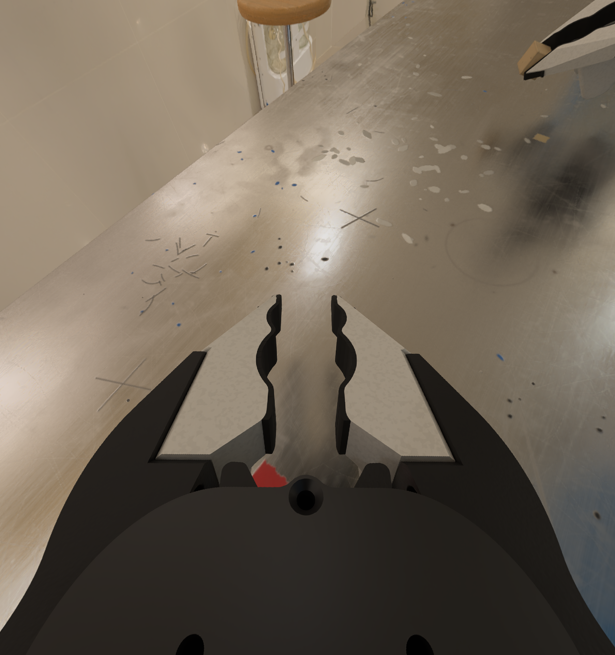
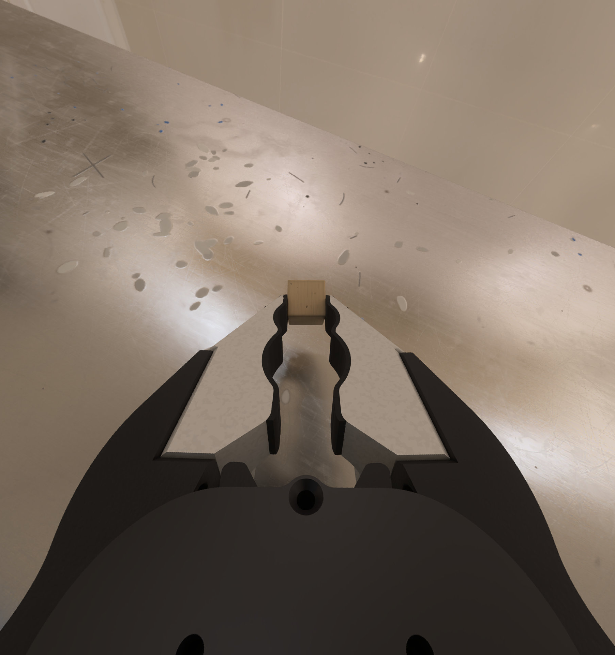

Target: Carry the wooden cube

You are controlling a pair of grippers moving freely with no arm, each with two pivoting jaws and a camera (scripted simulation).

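The wooden cube (image 2: 306,297) is small and pale tan. My right gripper (image 2: 306,301) is shut on it at the fingertips and holds it above the scratched metal table (image 2: 157,319). In the left wrist view the same cube (image 1: 532,58) shows at the top right, clamped in the right gripper (image 1: 536,69), clear of the table. My left gripper (image 1: 306,301) is open and empty, low over the table (image 1: 228,212), well to the left of the cube.
A stool with a round wooden seat (image 1: 283,9) and a chrome post stands beyond the table's far edge. A small red patch (image 1: 269,475) shows under the left gripper's base. A beige floor (image 2: 440,88) lies past the table edge.
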